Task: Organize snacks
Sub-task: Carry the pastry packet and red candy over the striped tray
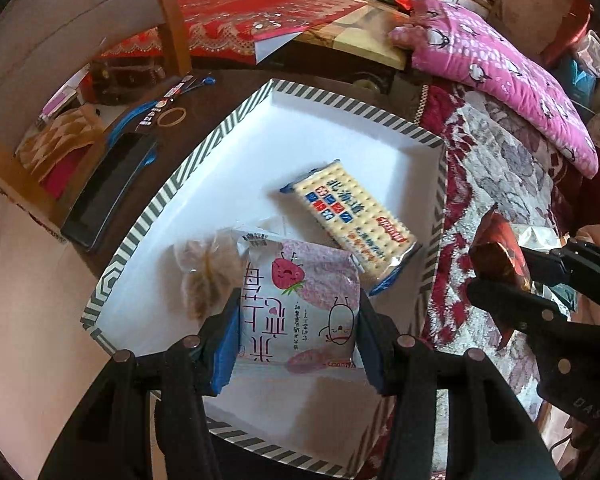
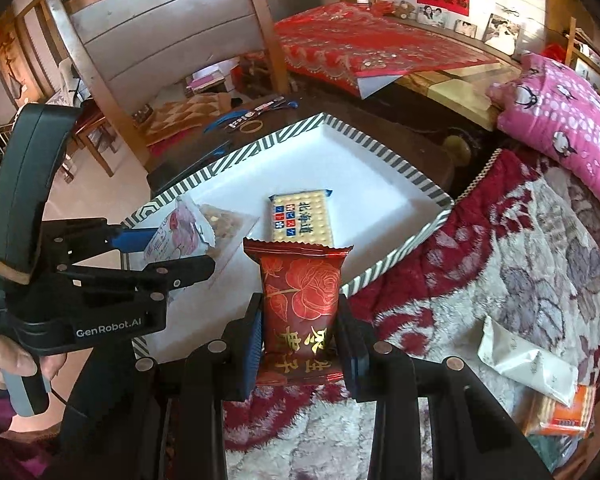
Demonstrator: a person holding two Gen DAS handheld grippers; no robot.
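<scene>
Left gripper (image 1: 296,332) is clamped on a soft pink-and-white plastic packet printed with a strawberry (image 1: 298,300), pads pressing its two long edges, so the packet hangs upright over the shallow white cardboard tray with a grey-striped rim (image 1: 356,106); presumably carried in for set-down. Ahead of this gripper, lying flat on the tray floor: a glossy cream cracker packet with blue ends (image 1: 352,220); just to its left, a clear crinkled wrapper holding something brown (image 1: 204,276). Right gripper (image 2: 300,344) is nearly closed on a dark red foil packet with a gold rose (image 2: 300,300), gripped low at the sides so the crimped top stands free. It hovers over the plush red-and-cream floral blanket (image 2: 500,264), just short of the tray's near rim. Likely next in.
</scene>
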